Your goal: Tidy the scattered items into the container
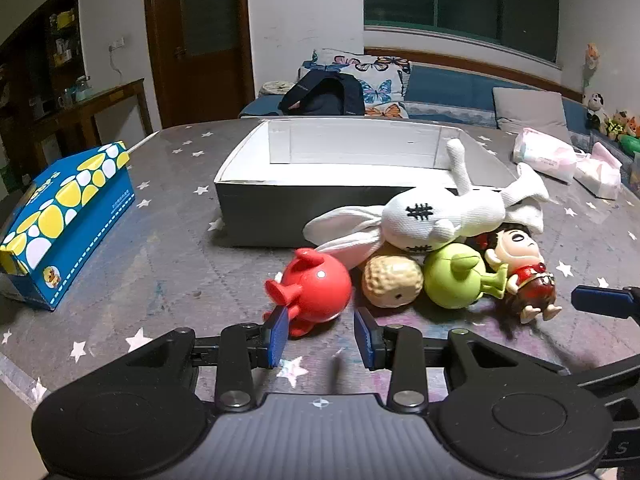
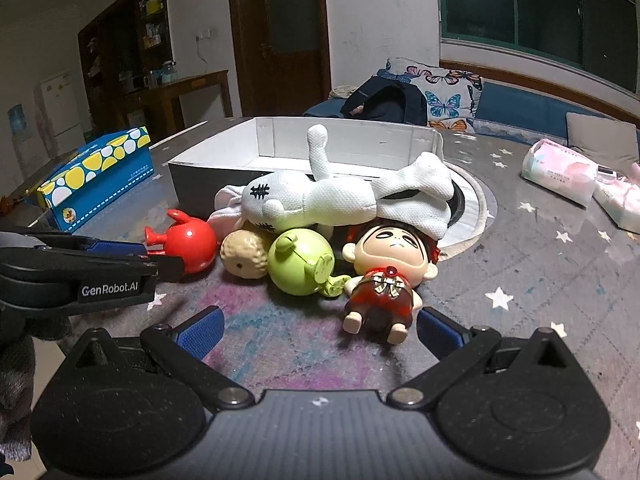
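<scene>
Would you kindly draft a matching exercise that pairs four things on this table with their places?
Things:
1. red toy
2. doll
3. plush rabbit
4. blue carton

Places:
A. draped over the box's near wall
B. far left, apart from the pile
C. before the open left claw
D. before the open right claw

Pairs: 1-C, 2-D, 3-A, 4-B

The white plush rabbit [image 2: 320, 200] hides part of the box's [image 2: 208, 188] front wall, and the tissue pack [image 2: 624, 204] is cut off at the right edge.
</scene>
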The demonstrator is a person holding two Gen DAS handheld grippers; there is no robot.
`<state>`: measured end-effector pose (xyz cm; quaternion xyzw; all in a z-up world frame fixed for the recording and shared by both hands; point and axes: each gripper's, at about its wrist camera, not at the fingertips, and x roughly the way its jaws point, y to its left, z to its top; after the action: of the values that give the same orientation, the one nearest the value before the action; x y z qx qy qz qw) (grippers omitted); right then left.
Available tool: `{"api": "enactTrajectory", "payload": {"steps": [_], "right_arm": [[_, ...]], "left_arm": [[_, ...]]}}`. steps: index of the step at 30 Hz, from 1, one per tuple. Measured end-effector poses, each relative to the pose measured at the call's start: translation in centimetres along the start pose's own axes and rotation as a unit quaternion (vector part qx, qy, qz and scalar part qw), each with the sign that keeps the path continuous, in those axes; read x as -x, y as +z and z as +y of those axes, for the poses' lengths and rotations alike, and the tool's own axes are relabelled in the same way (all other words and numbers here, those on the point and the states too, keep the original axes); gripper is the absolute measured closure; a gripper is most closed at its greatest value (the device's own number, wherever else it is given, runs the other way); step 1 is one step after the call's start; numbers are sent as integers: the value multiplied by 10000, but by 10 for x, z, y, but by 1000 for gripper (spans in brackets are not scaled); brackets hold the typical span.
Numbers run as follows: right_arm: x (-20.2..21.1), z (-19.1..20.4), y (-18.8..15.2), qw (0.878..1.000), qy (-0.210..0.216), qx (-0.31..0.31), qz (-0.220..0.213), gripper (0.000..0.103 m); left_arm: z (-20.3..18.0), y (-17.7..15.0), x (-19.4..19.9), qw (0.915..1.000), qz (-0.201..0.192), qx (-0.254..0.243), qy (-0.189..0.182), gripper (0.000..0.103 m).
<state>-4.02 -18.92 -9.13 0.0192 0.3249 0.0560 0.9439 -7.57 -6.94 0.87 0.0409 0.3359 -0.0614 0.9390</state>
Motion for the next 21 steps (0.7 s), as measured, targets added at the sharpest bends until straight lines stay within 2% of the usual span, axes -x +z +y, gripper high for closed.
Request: {"api": "enactTrajectory", "payload": {"steps": [21], "right_arm": [[-1, -5, 3, 9994, -116, -119, 305, 0]], "left_arm": [[-11, 3, -4, 9994, 286, -122, -172, 65]]}}
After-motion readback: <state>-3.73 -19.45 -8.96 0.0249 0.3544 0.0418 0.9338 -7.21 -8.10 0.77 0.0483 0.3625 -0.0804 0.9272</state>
